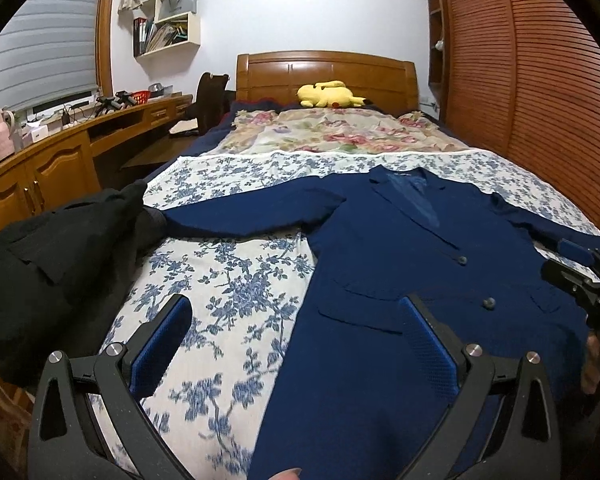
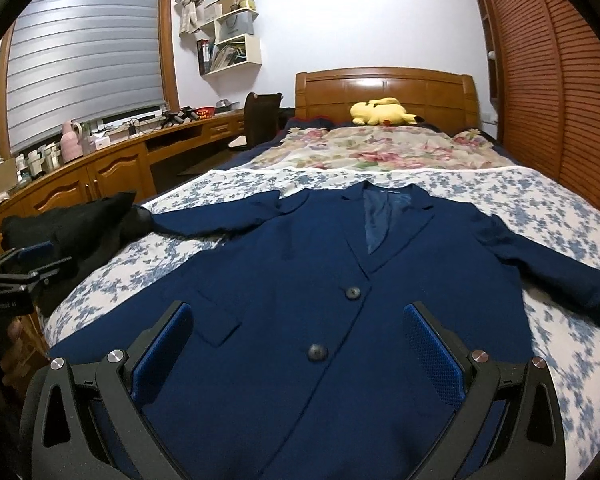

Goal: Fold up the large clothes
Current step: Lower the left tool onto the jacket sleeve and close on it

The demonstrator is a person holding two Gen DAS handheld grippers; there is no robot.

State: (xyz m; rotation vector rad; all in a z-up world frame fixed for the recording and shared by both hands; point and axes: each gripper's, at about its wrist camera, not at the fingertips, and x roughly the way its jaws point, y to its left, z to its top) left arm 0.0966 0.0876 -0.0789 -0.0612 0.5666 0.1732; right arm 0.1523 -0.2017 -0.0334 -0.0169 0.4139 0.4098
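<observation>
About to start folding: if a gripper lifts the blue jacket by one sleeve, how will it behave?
The blue jacket lies flat and limp, so it will probably droop. Its spread body would likely drag across the bed. The black clothes touch one sleeve and may shift.

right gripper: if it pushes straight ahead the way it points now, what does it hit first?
Likely the navy blazer. The right gripper is open over its lower front, near the bottom button. Height above the cloth is unclear, so it might skim further up toward the collar.

My bed (image 2: pixel 540 200) has a blue-flowered sheet (image 2: pixel 500 196) over it. Lying right on that: a navy jacket (image 2: pixel 300 264) spread flat, sleeves out, plus a black garment (image 2: pixel 80 224) bunched at the left edge.
</observation>
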